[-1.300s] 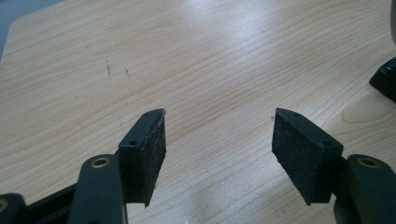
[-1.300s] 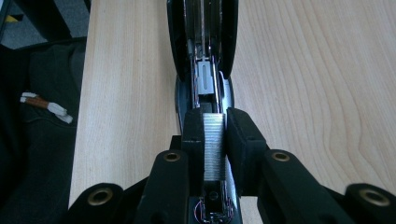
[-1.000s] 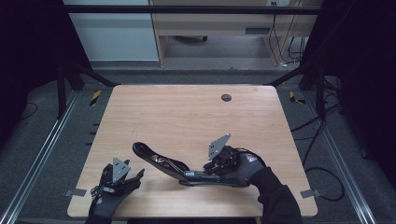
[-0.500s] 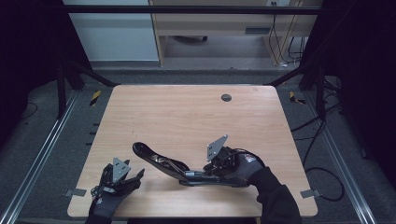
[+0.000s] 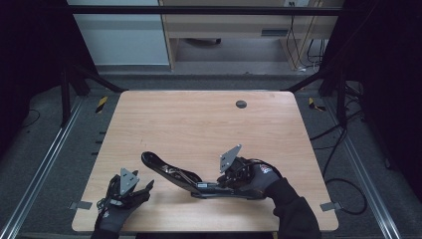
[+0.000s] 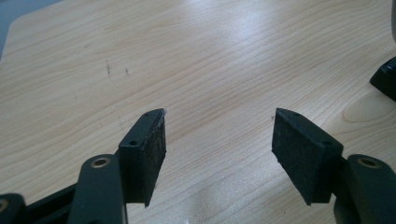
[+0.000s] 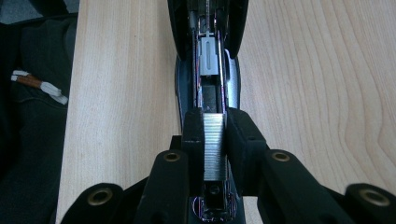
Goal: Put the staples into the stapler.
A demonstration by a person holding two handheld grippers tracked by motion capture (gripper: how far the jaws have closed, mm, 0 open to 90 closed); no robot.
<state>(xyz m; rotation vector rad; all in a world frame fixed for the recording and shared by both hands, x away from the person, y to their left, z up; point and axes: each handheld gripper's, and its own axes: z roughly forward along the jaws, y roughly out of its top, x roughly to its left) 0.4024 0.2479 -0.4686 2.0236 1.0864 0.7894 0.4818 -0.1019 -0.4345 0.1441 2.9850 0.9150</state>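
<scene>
An opened black stapler [image 5: 191, 179] lies on the near part of the wooden bench [image 5: 199, 124], its lid swung up and back toward the left so that the long body stretches from the raised end near the left tool across to the right hand. In the right gripper view the stapler's magazine channel [image 7: 208, 70] runs straight away from the camera, with a white pusher piece sitting in it farther up the track.

The right tool [image 7: 215, 140] is closed on a strip of staples [image 7: 214, 144]: its two black pads press against the strip's flat sides, and the silvery strip stands right over the near end of the open channel. Whether the strip already sits in the track or is just above it cannot be told. In the high view the right tool [image 5: 234, 174] rests at the stapler's right end, held by a gloved hand [image 5: 261, 177].

The left tool [image 6: 219, 140] is open with nothing between its pads, only bare wood grain behind them. In the high view it [image 5: 144, 186] sits at the near left of the bench, just beside the stapler's raised lid and not touching it.
</scene>
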